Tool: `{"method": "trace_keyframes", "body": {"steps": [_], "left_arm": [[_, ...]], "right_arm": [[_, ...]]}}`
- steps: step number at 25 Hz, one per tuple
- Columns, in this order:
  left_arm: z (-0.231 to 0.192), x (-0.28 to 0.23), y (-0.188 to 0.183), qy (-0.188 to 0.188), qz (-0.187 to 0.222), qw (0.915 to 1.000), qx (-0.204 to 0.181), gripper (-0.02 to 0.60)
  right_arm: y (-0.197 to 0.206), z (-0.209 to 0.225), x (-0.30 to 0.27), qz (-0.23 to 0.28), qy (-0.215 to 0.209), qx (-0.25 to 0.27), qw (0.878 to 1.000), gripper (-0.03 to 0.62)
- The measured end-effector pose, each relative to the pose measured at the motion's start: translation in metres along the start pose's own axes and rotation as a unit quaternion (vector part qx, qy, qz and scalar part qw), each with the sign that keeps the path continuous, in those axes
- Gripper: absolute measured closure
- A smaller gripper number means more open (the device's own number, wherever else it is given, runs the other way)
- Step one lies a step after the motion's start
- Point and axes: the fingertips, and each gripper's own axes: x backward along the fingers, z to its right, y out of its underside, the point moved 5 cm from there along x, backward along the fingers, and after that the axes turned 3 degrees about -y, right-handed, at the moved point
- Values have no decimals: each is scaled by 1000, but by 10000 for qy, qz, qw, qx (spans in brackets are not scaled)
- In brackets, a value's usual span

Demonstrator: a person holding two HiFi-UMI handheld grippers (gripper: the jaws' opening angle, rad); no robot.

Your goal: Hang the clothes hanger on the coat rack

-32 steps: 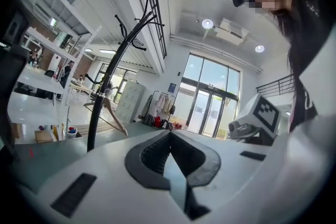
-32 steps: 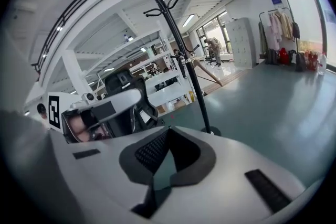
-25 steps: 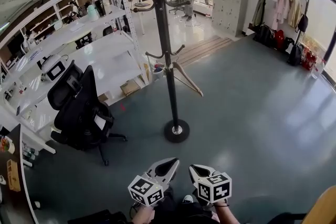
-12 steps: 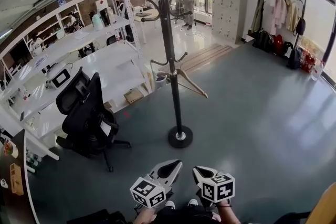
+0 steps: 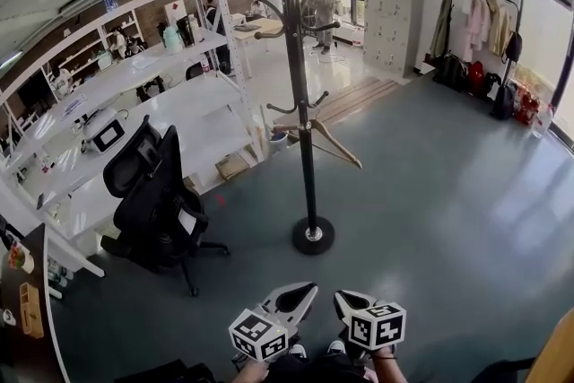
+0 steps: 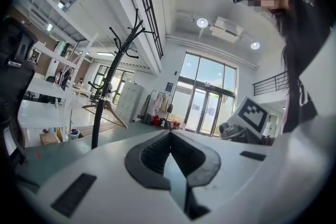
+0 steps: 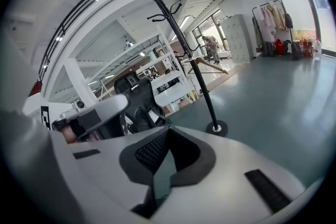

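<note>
The black coat rack (image 5: 303, 103) stands on its round base (image 5: 313, 235) in the middle of the grey floor. A wooden clothes hanger (image 5: 330, 139) hangs from one of its low hooks. Both grippers are held low and near me, well short of the rack. The left gripper (image 5: 303, 290) and the right gripper (image 5: 344, 297) are shut and empty. In the left gripper view the rack (image 6: 107, 92) and hanger (image 6: 106, 110) are far off at the left, beyond the shut left gripper (image 6: 169, 134). The right gripper view shows the rack (image 7: 195, 65) and hanger (image 7: 209, 64) beyond the right gripper (image 7: 168, 130).
A black office chair (image 5: 152, 202) stands left of the rack, beside white desks and shelving (image 5: 188, 112). Grey lockers (image 5: 395, 4) and a clothes rail with garments (image 5: 484, 13) line the far right wall. A wooden chair corner (image 5: 558, 354) shows at the bottom right.
Both grippers have slid a little down and to the right in the head view, still shut. The rack and chair have shifted right in the picture. The hanger stays on its hook.
</note>
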Motion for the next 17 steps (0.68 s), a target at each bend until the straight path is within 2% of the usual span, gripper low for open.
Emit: {"method": "trace_keyframes", "body": {"steps": [17], "left_arm": [[-1,9,3,36,63,10000,60,581]], "right_arm": [[10,-3,7,1,129,-85,9999,585]]}}
